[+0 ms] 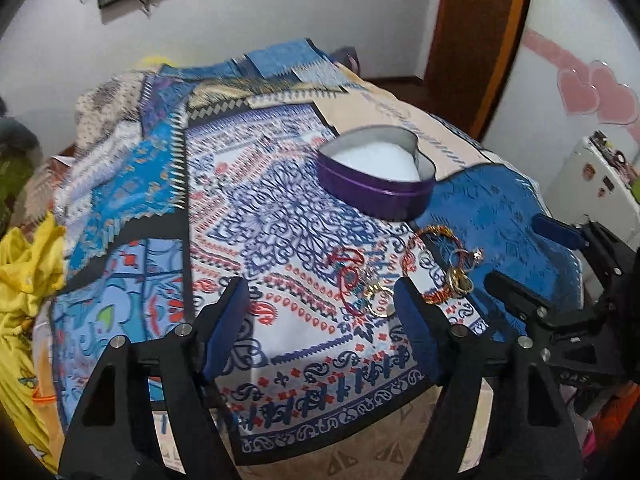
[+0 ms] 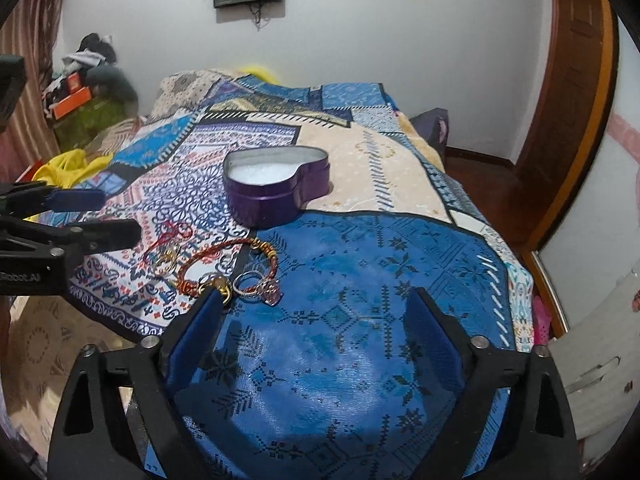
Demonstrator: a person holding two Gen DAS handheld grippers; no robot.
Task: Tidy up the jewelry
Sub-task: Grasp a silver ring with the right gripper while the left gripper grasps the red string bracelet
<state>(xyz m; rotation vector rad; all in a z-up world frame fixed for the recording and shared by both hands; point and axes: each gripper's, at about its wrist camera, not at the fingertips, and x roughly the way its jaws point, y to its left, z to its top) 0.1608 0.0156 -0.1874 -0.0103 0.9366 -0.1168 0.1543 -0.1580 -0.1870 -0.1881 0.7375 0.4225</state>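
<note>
the purple heart tin (image 2: 276, 190) sits lid off on the patterned bedspread (image 2: 360, 280), white padding showing, ready to take pieces. the jewelry (image 2: 224, 272) lies scattered just in front of it, bangle and rings together. left gripper (image 1: 320, 308) hangs over the red-thread piece (image 1: 352, 280), jaws apart, empty. right gripper (image 2: 316, 312) also spread wide, holding nothing, bangle just beside its left finger.

Black plastic frames w/ triangular cutouts, silver round screws at pivots, blue-padded fingers (image 2: 200, 320) both units. White "Robot.AI" lettering seen on left gripper (image 2: 100, 216) body.
</note>
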